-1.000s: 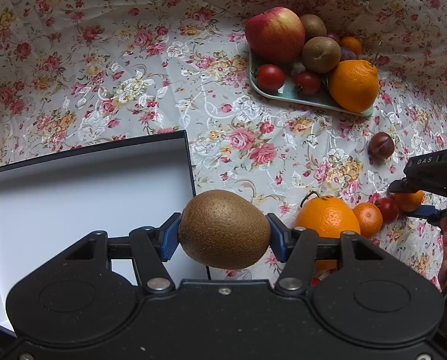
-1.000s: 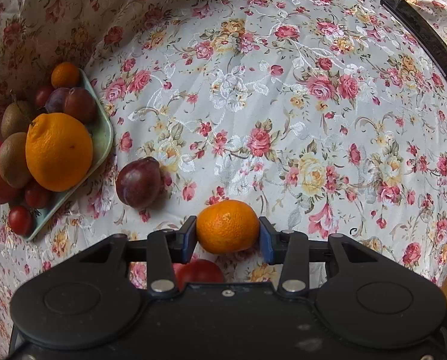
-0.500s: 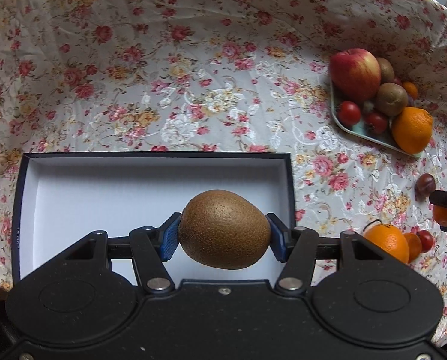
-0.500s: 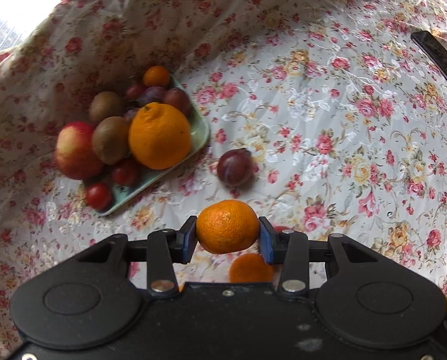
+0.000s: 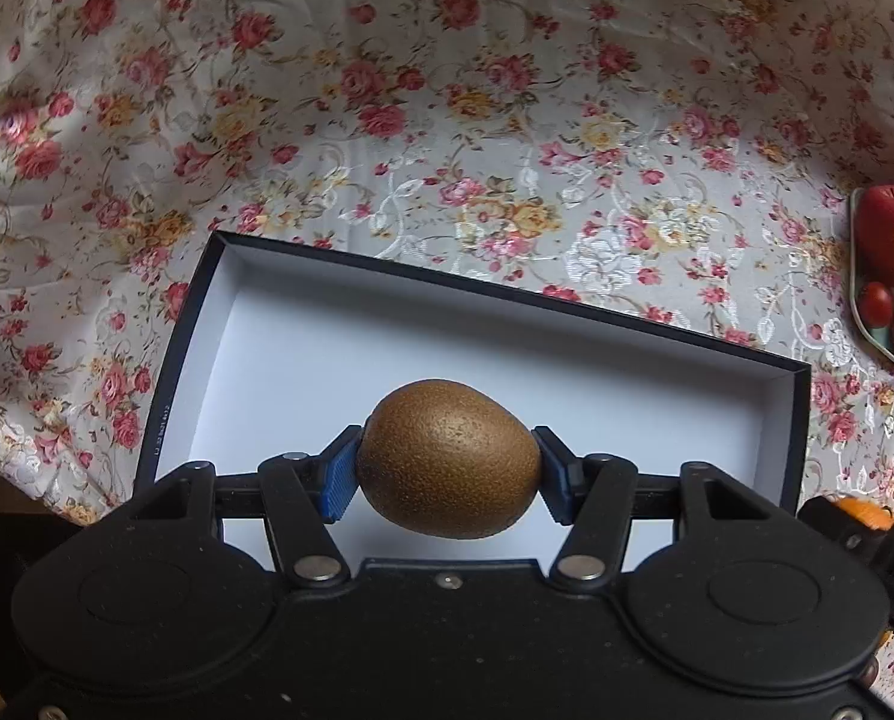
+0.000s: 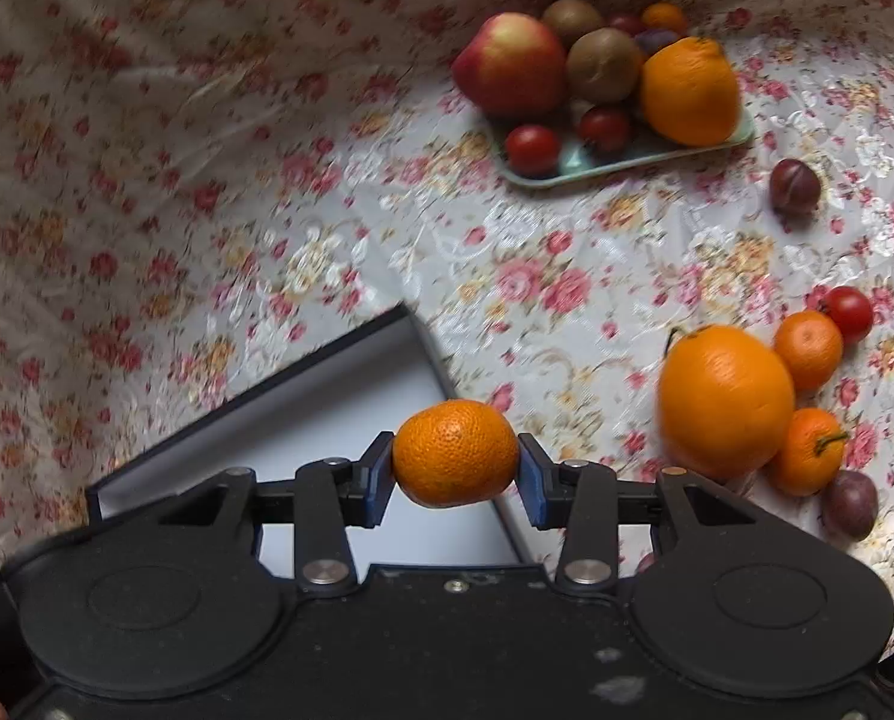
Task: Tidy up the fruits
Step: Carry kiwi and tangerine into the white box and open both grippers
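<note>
Your left gripper (image 5: 447,467) is clamped on a kiwi (image 5: 447,459) above the white inside of the black-rimmed box (image 5: 387,354), which only the left wrist view shows whole. Your right gripper (image 6: 456,463) pinches a mandarin (image 6: 456,453) over the box's corner. Only the right wrist view shows the full green tray (image 6: 573,171) and the loose large orange (image 6: 726,399) on the cloth.
</note>
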Available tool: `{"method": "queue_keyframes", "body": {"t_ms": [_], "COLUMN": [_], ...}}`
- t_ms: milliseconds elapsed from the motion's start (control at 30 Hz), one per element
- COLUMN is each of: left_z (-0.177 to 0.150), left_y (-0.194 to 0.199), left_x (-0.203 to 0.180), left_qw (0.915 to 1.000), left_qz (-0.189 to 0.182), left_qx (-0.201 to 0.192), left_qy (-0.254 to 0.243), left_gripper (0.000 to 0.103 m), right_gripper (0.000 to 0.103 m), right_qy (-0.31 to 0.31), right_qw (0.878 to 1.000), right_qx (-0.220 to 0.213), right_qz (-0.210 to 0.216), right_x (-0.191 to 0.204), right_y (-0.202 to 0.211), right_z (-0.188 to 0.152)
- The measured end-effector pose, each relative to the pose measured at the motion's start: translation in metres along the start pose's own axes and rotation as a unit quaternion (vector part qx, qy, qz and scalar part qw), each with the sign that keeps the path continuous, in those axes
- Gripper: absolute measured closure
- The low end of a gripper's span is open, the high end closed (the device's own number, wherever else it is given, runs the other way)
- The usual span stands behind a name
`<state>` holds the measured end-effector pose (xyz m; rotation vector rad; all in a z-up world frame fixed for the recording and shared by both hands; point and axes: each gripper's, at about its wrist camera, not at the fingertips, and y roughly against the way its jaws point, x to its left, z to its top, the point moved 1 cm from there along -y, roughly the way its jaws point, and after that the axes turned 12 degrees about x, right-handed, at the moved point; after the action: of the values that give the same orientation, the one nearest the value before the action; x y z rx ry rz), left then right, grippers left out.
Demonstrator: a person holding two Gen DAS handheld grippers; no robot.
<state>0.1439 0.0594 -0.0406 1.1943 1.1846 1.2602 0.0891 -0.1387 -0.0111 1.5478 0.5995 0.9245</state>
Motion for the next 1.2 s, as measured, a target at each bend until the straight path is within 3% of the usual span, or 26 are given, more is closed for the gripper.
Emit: {"method": "queue_keyframes", "body": {"t_ms": [167,500,767,1033,1200], "left_z": [0.000,0.001,0.000,-0.001,-0.001], "left_y": [-0.005,-0.010,0.001,0.000,0.001], "left_x": [0.019,0.042,0.046,0.045,0.045], "left_qw": [0.9999,0.9997,0.9998,0.9999,0.9999], "left_qz": [0.004,-0.002,0.015,0.008,0.008], "left_qx": [0.009,0.019,-0.010,-0.003,-0.001], "left_qy": [0.010,0.016,0.011,0.009,0.009], "left_gripper": [0.041,0.041,0.042,0.042,0.042], "right_gripper": [0.060,0.058,0.058,0.057,0.058], "right_qy": [0.035,0.057,0.065,0.082,0.092], "right_qw": [0.999,0.997,0.995,0.994,0.995], "right_qx": [0.036,0.036,0.057,0.060,0.031], "right_qz": [-0.010,-0.032,-0.044,-0.043,-0.029], "right_x": [0.025,0.052,0.055,0.058,0.060], "right_y": [-0.025,-0.042,-0.047,-0.038,-0.023], "right_z": [-0.017,-0.024,-0.025,-0.022,-0.022]}}
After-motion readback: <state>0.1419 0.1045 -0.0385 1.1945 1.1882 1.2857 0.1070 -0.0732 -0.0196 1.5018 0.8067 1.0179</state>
